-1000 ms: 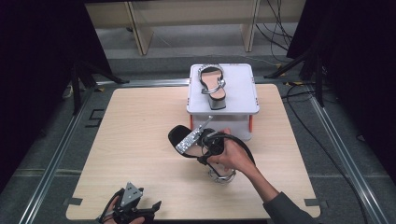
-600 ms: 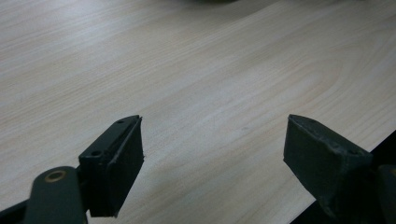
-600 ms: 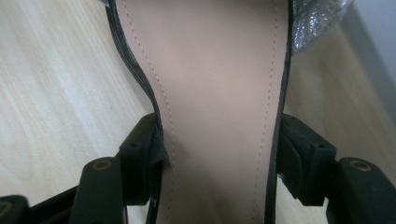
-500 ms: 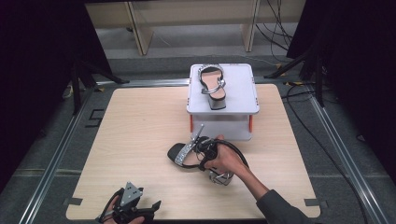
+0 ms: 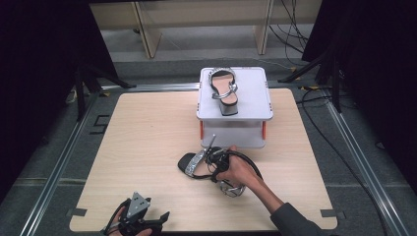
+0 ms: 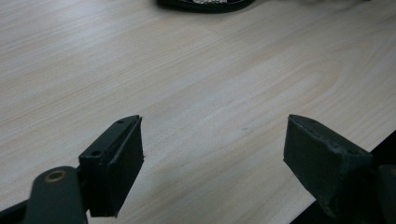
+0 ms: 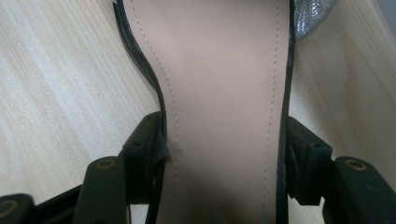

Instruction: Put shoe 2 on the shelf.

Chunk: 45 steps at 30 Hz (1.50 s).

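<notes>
Here, the right tool [image 5: 212,158] gripped a sandal [image 5: 193,164] low on the tabletop [image 5: 147,142].
Its jaws pressed both edges of the sole, having just narrowed a little; the sandal lay just before a white stand [image 5: 255,98] bearing 1 matching sandal [image 5: 223,91]. The left tool [image 5: 137,221] sat wide and empty at the near edge.

Black grippers [image 5: 135,219] with brass-coloured screws, grey three-cornered plate; person's sleeve [image 5: 295,221] seems dark grey.
</notes>
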Motion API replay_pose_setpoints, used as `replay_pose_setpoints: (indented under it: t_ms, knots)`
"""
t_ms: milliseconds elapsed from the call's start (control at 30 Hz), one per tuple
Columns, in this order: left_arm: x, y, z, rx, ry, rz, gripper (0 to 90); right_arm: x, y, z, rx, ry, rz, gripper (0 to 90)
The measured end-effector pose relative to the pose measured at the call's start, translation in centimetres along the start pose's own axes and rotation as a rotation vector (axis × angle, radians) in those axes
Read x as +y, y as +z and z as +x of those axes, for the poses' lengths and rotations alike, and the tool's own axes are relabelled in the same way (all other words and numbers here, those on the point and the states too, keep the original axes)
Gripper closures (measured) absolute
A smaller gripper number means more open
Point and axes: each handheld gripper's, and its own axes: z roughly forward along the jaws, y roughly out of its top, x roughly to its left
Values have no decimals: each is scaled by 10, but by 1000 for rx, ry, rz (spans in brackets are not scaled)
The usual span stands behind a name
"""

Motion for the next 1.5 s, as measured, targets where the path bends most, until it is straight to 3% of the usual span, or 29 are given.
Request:
replay_pose_setpoints:
  t_ms: [67, 100, 167, 233, 333, 400, 533, 567, 600, 633, 667, 733, 833, 900, 967, 1100, 1167, 1267, 1333, 1400, 1433, 1500]
  knots:
    - [1, 0, 0, 1, 0, 5, 197, 0, -1, 1, -11, -20, -6, 412]
    - [0, -1, -1, 1, -19, 2, 198, -1, -2, 1, -11, -28, -16, 421]
    - [0, 0, 2, 23, 8, 16, 198, 0, -6, 1, -9, -41, -24, 423]
    - [1, 0, 0, 2, -21, -5, 198, 2, -13, 1, -4, -42, -39, 424]
    - [1, -1, 0, 0, -19, 3, 198, 7, -24, 1, -6, -53, -43, 424]
    - [1, -1, 2, 20, 3, 11, 198, 12, -34, 1, -13, -70, -52, 424]
    - [0, 0, 0, -5, -18, -7, 198, 25, -62, 3, 6, -75, -75, 424]
    - [1, -1, 4, 27, 31, 2, 198, 29, -70, 4, 14, -80, -85, 424]
    - [1, 0, 3, 25, 22, -5, 198, 34, -79, 5, 16, -87, -98, 424]
    - [1, 0, 0, -3, -8, -12, 198, 39, -87, 6, 23, -95, -108, 424]
    - [0, 0, 1, 12, 4, 2, 198, 44, -96, 7, 30, -103, -118, 424]
    - [0, -1, 0, 1, -13, -8, 198, 55, -113, 7, 40, -102, -141, 424]
    - [1, -1, 1, 9, -4, -7, 198, 71, -141, 5, 44, -102, -176, 424]
    - [1, -2, 2, 16, 14, 2, 199, 80, -160, 2, 33, -90, -196, 424]
    - [1, -1, 2, 12, 3, -3, 199, 87, -178, -3, 5, -72, -215, 424]
    - [1, -4, 1, 8, 13, 3, 199, 96, -206, -21, -37, -28, -260, 424]
    - [1, -3, 1, 12, 4, -9, 199, 96, -211, -26, -48, -13, -264, 425]
    - [1, -3, 1, 10, 13, 0, 200, 97, -224, -45, -80, 43, -262, 425]
    - [0, -2, -1, -5, -11, -28, 200, 96, -230, -57, -91, 78, -264, 425]
    - [2, -3, 2, 10, 13, -4, 200, 93, -238, -70, -104, 117, -275, 425]
    - [1, -3, 2, 10, 8, -4, 200, 88, -247, -83, -116, 161, -284, 424]
    - [1, -3, 2, 0, -9, -11, 200, 86, -251, -88, -125, 179, -282, 425]
